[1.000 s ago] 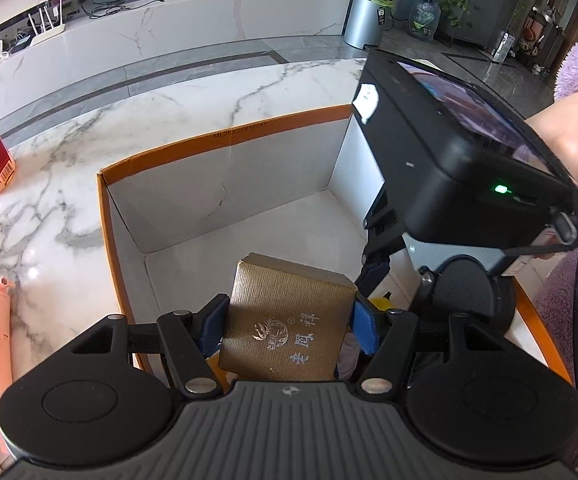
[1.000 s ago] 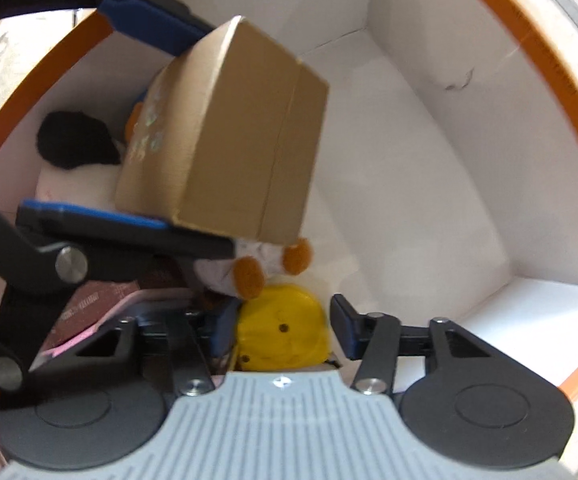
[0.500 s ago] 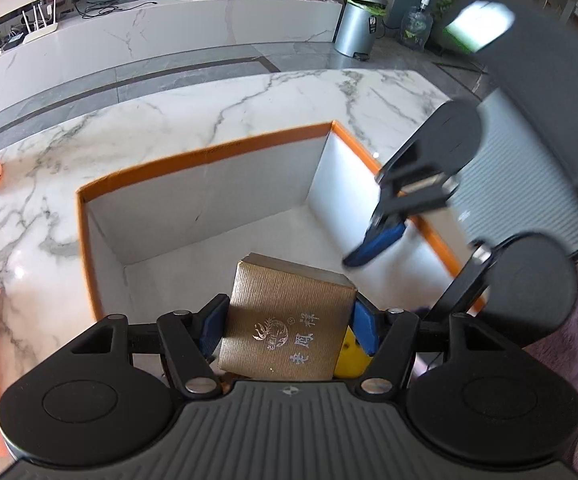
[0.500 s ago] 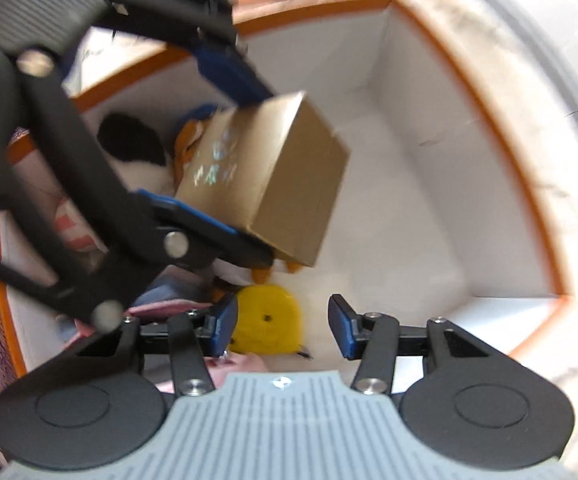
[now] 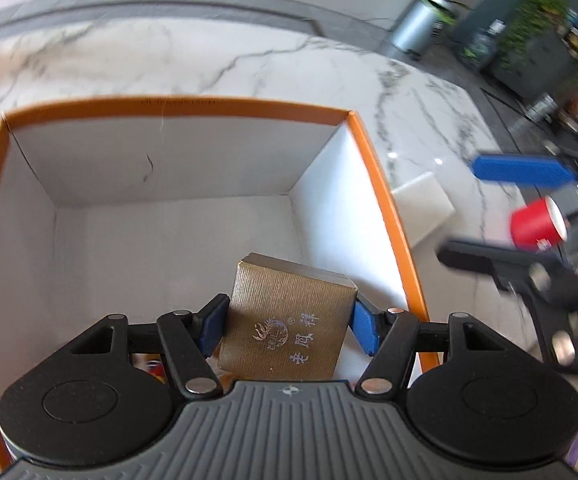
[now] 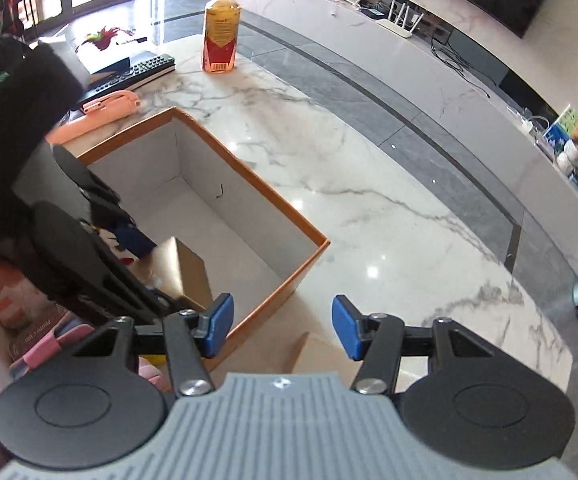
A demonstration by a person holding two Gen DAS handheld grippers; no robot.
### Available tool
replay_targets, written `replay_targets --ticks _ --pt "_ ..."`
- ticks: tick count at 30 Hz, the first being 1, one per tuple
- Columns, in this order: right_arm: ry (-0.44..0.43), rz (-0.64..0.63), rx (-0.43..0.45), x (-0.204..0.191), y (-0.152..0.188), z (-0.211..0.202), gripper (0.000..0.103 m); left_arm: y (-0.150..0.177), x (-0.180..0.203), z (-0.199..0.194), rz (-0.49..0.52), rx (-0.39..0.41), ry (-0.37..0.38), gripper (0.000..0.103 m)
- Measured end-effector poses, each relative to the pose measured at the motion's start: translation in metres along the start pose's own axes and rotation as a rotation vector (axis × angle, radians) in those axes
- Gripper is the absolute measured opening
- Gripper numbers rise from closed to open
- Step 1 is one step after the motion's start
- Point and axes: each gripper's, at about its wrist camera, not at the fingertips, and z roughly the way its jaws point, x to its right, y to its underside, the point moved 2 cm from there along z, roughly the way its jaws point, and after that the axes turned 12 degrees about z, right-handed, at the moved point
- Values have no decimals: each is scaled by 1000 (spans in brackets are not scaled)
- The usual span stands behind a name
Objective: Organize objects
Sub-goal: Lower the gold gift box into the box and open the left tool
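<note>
My left gripper [image 5: 287, 326] is shut on a gold gift box [image 5: 285, 320] with Chinese lettering and holds it inside the orange-rimmed white cardboard box [image 5: 177, 105], near its right wall. In the right wrist view the gold box [image 6: 185, 268] shows low inside the cardboard box [image 6: 249, 172], with the left gripper's arm over it. My right gripper [image 6: 283, 326] is open and empty, outside the cardboard box above its near corner; its blue finger [image 5: 523, 172] shows blurred in the left wrist view.
A white block [image 5: 423, 204] and a red cup [image 5: 537, 226] lie right of the box. An orange drink bottle [image 6: 221, 32], a remote [image 6: 137, 72] and a pink tool [image 6: 109, 102] stand beyond it. Soft toys and pink items [image 6: 49, 340] fill the box's near end.
My right gripper has pulled up and out of the cardboard box and swung to the right. My left gripper has kept hold of the gold box and shifted it lower toward the right wall.
</note>
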Motion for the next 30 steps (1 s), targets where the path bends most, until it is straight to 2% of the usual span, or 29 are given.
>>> replay_targets --ticks 2,9,12,17,20,22,26,30 --pt "10 -4 2 -11 -4 0 57 0 1 10 -49 -20 3 74" --pt "27 8 23 -4 7 24 57 0 -12 28 -175 -48 26 75" --pt "20 12 24 0 15 18 57 1 -17 29 -183 -57 23 75" --pt "12 22 24 3 23 17 57 3 -16 28 -190 -73 60 77" --pt "11 24 26 3 23 19 57 3 -14 29 -173 -81 59 70" --pt "11 23 26 3 24 18 57 1 -12 28 -139 -83 32 57" --pt "9 23 24 2 25 17 57 3 -9 24 -75 -105 30 51" --pt "7 23 10 0 27 18 57 3 -6 23 -61 -113 17 49"
